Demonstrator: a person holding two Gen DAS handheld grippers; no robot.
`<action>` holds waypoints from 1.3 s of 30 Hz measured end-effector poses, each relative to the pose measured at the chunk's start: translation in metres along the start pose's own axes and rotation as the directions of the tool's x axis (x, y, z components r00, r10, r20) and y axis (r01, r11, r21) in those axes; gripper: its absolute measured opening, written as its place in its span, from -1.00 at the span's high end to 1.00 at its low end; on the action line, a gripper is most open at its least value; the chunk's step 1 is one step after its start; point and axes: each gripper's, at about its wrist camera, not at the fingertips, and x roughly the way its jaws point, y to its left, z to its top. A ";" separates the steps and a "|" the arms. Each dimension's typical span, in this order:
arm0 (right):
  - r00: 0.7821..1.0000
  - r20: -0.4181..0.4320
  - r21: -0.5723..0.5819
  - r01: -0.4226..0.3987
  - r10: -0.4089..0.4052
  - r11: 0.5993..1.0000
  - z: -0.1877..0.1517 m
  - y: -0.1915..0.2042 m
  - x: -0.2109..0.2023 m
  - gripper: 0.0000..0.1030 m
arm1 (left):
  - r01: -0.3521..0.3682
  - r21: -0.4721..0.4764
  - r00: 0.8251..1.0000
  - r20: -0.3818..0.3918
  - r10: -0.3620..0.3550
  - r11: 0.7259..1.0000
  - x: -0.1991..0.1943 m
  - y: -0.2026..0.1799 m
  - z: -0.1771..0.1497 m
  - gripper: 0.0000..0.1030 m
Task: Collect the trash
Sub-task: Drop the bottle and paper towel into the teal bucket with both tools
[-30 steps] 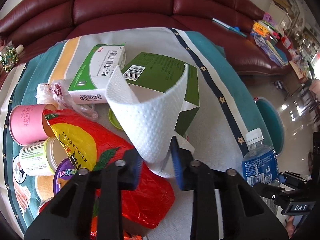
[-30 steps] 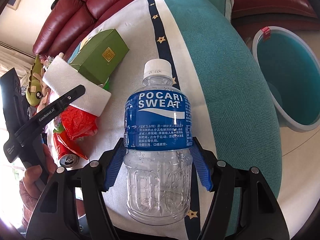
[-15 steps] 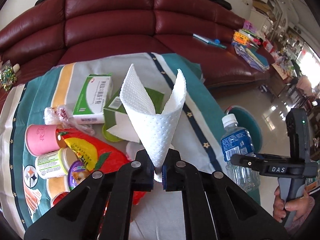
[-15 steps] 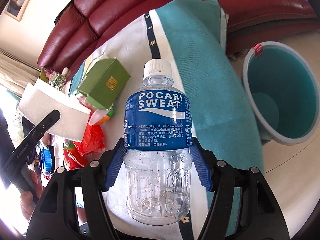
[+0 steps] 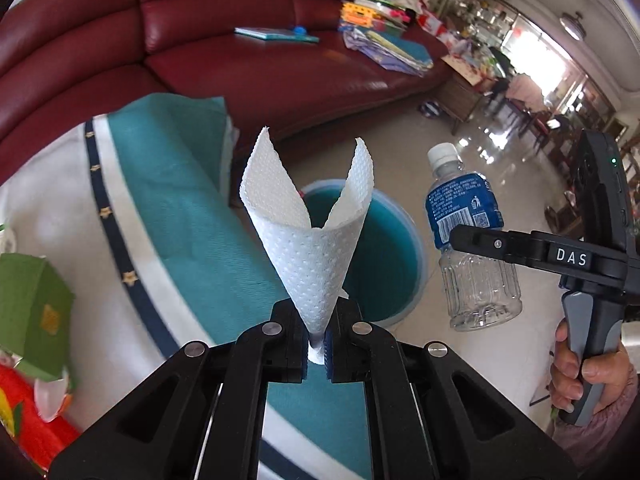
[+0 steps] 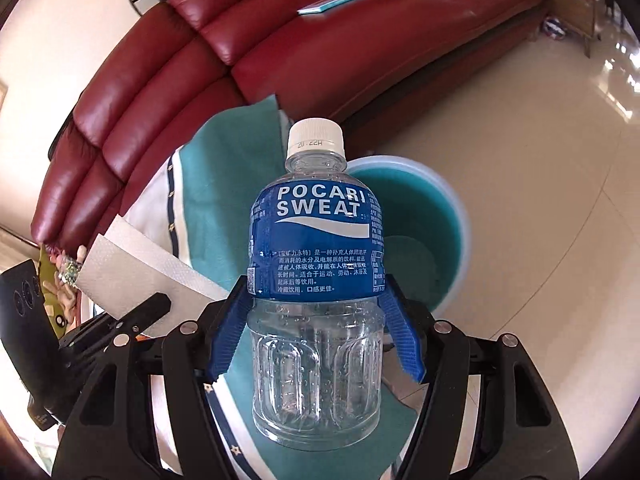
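My left gripper (image 5: 317, 350) is shut on a white paper towel (image 5: 312, 236) that stands up folded in a cone above its jaws. Right behind the towel sits a teal bin (image 5: 390, 252) on the floor beside the table. My right gripper (image 6: 316, 332) is shut on an empty Pocari Sweat bottle (image 6: 316, 276) with a blue label and white cap, held upright. The teal bin (image 6: 424, 232) shows just behind that bottle. In the left wrist view the bottle (image 5: 470, 240) hangs to the right of the bin in the other gripper, held by a person's hand (image 5: 580, 376).
The table (image 5: 192, 208) wears a teal and white striped cloth. A green box (image 5: 30, 304) and red wrapper (image 5: 24, 420) lie at its left. A dark red sofa (image 5: 248, 52) with books and toys stands behind. Shiny tiled floor (image 6: 540, 200) spreads to the right.
Both grippers swung right, away from the cluttered table toward the teal bin, carrying towel and bottle. The left jaws closed fully on the towel. The bin now sits right behind both items.
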 end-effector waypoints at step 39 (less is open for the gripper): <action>0.986 -0.162 0.077 0.054 -0.041 0.996 0.022 -0.034 0.107 -0.35 | -0.094 -0.042 0.990 -0.110 0.089 0.995 0.059 0.014 0.003 -0.90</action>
